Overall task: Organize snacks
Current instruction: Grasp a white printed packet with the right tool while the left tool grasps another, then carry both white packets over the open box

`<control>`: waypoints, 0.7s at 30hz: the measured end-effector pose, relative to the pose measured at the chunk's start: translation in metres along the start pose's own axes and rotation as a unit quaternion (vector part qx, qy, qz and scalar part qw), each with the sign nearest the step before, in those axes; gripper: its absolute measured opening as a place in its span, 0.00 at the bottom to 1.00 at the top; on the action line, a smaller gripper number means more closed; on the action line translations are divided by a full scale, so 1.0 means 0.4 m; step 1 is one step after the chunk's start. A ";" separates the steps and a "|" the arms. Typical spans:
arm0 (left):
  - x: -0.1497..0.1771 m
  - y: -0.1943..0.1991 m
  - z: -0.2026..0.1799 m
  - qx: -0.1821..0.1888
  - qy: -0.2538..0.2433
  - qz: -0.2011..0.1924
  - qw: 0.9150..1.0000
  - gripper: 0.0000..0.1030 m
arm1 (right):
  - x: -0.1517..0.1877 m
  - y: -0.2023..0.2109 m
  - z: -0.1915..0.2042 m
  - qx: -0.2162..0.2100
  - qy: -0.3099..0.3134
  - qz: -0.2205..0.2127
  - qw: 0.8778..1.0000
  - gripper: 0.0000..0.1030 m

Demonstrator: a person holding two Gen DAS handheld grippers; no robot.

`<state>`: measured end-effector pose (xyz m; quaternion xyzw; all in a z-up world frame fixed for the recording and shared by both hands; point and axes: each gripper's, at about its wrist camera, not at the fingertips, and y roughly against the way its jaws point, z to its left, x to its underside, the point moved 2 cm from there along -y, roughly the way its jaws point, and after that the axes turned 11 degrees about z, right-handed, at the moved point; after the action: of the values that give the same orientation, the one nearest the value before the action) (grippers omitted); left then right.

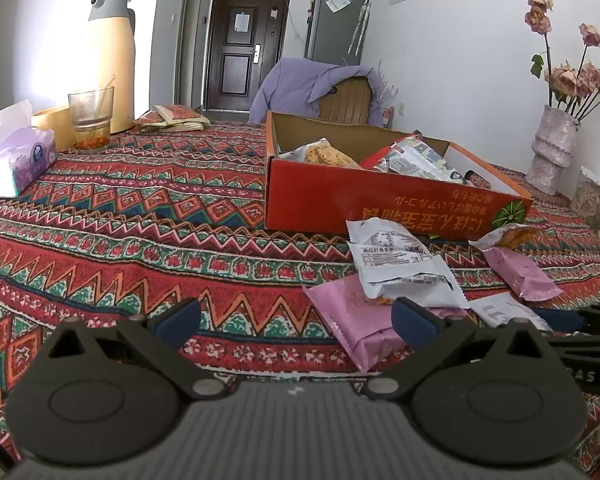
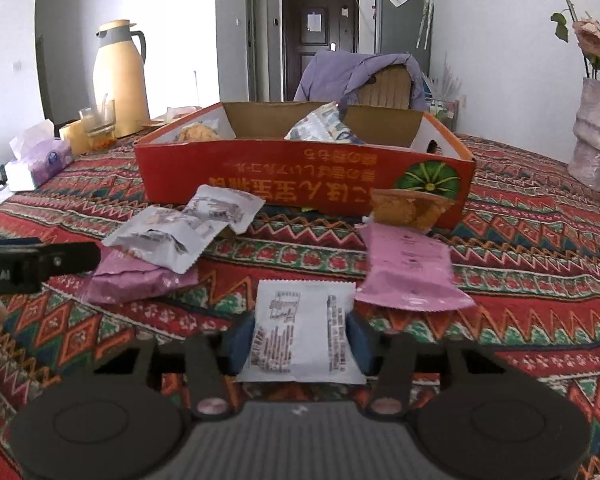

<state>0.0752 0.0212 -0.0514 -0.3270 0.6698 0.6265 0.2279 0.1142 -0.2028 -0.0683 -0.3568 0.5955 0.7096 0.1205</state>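
Patterned red cloth (image 1: 140, 208) covers a table. On it sits an open red box (image 2: 300, 168), holding a printed packet (image 2: 324, 124) and a biscuit pack (image 2: 196, 132). Just in front of the box, the right gripper (image 2: 302, 340) has its jaws closed on a white packet (image 2: 300, 332), pads apparently pressing both sides. The left gripper (image 1: 296, 322) hangs with jaws wide open and empty, left of a pink packet (image 1: 352, 320). More loose snacks lie near the box front. Cloth left of the box is bare.
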 end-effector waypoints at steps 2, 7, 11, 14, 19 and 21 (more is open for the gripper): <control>-0.002 0.002 -0.003 -0.004 -0.002 0.000 1.000 1.00 | 0.006 0.008 -0.013 -0.007 -0.006 -0.009 1.000 0.44; -0.026 0.026 -0.027 0.002 -0.007 -0.010 1.000 1.00 | 0.010 0.048 -0.032 -0.023 -0.016 -0.055 0.998 0.40; -0.061 0.028 -0.073 0.010 -0.021 -0.010 1.000 1.00 | -0.001 0.086 -0.032 -0.025 -0.008 -0.088 0.996 0.40; -0.084 0.015 -0.114 0.020 -0.033 -0.001 0.999 1.00 | -0.007 0.103 -0.040 -0.019 -0.009 -0.102 0.995 0.40; -0.107 -0.040 -0.184 -0.002 -0.053 0.021 0.998 1.00 | -0.010 0.102 -0.081 -0.008 -0.032 -0.105 0.994 0.40; -0.110 -0.065 -0.205 -0.010 -0.058 0.034 0.998 1.00 | -0.008 0.101 -0.093 -0.008 -0.040 -0.103 0.994 0.40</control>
<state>0.1325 -0.0530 -0.0287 -0.2698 0.6597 0.6586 0.2413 0.1059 -0.2471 -0.0369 -0.3890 0.5448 0.7114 0.2141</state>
